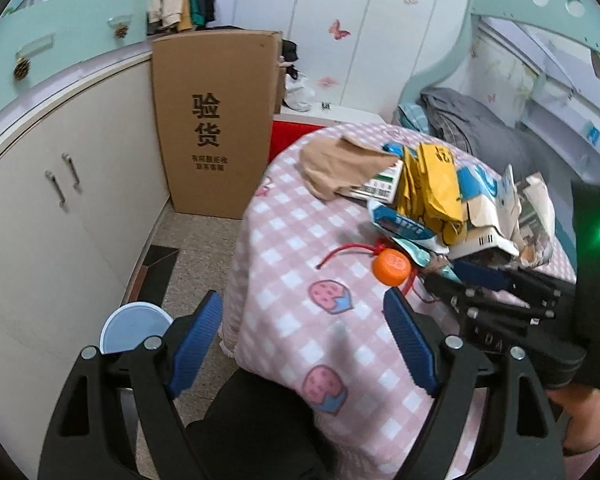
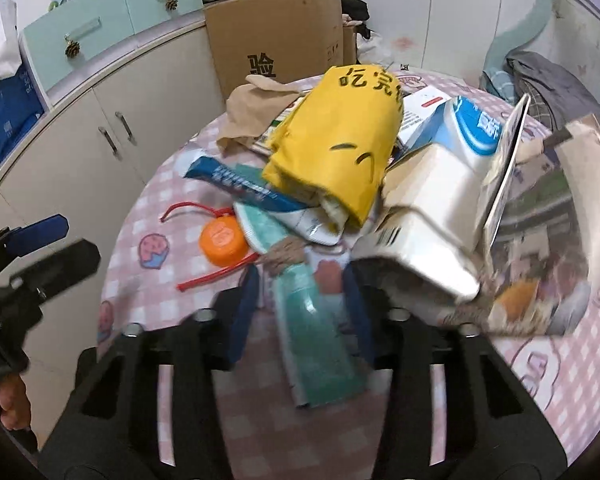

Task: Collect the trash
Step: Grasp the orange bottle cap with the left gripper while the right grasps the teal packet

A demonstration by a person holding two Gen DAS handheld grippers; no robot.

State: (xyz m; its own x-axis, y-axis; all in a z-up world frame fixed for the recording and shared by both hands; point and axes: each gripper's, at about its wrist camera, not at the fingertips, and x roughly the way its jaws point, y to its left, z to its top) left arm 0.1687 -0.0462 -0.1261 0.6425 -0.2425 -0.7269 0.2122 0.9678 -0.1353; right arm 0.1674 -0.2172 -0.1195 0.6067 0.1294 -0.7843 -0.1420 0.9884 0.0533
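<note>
Presently, the right tool (image 2: 300,284) is seen with its blue fingers set on either side of a teal wrapper (image 2: 320,344) at the near edge of the trash pile (image 2: 380,184); whether it is fully clamped cannot be told through the blur. The pile is heaped on the checked tabletop (image 1: 300,248), and the wrapper's far end is tucked under a white carton (image 2: 428,232) and a yellow bag (image 2: 340,136). If the wrapper is drawn out, the stacked pieces may be dragged or toppled off the tabletop edge. An orange cap (image 1: 392,267) with a red cord (image 1: 340,251) lies just left of the pile and could be snagged. The left tool (image 1: 304,344) is held wide apart, empty, below the pile over the tabletop's edge; a white bin (image 1: 134,330) is seen on the floor left of it, and a thin grip may let the wrapper slip short of it.
</note>
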